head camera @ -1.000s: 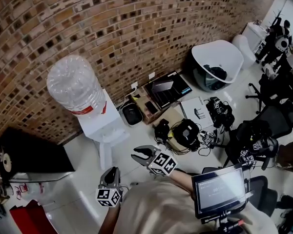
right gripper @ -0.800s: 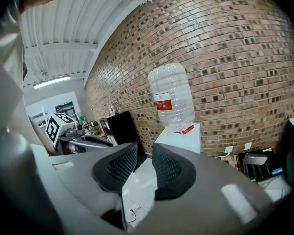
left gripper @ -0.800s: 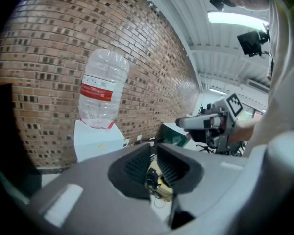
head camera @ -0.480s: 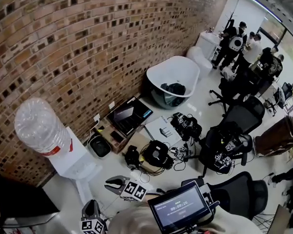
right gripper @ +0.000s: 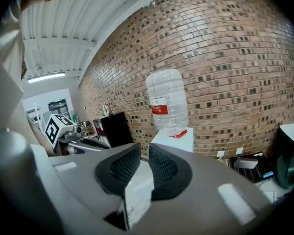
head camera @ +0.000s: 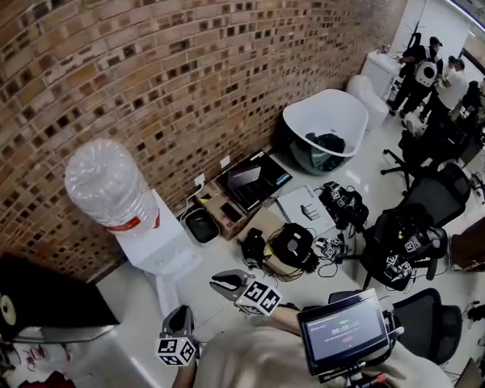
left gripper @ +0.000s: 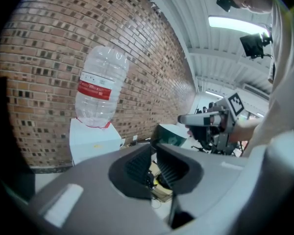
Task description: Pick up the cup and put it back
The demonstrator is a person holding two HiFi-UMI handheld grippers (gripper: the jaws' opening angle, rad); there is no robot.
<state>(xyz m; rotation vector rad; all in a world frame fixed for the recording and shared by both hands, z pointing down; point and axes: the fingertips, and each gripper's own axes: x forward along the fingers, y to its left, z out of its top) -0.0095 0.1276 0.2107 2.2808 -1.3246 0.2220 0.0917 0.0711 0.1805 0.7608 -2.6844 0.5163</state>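
No cup shows in any view. My left gripper (head camera: 178, 315) hangs low in front of my body, pointing toward the white water dispenser (head camera: 158, 245) with its clear bottle (head camera: 109, 186). Its pads (left gripper: 139, 164) stand almost together with nothing between them. My right gripper (head camera: 224, 281) is just right of it and a little farther forward. Its jaws are closing down the last bit to shut, and nothing lies between its pads (right gripper: 122, 165). The bottle (right gripper: 167, 102) stands straight ahead in the right gripper view and up to the left as the bottle (left gripper: 100, 87) in the left gripper view.
A black cabinet (head camera: 40, 281) stands left of the dispenser. On the floor to the right lie a laptop (head camera: 255, 176), a tangle of gear and cables (head camera: 295, 245) and a white tub chair (head camera: 323, 120). Office chairs (head camera: 404, 241) and several people (head camera: 432, 71) are far right.
The head view swung right, then back left, so the dispenser sits nearer the middle again. The right gripper's jaws have narrowed. Both grippers stay low before my body.
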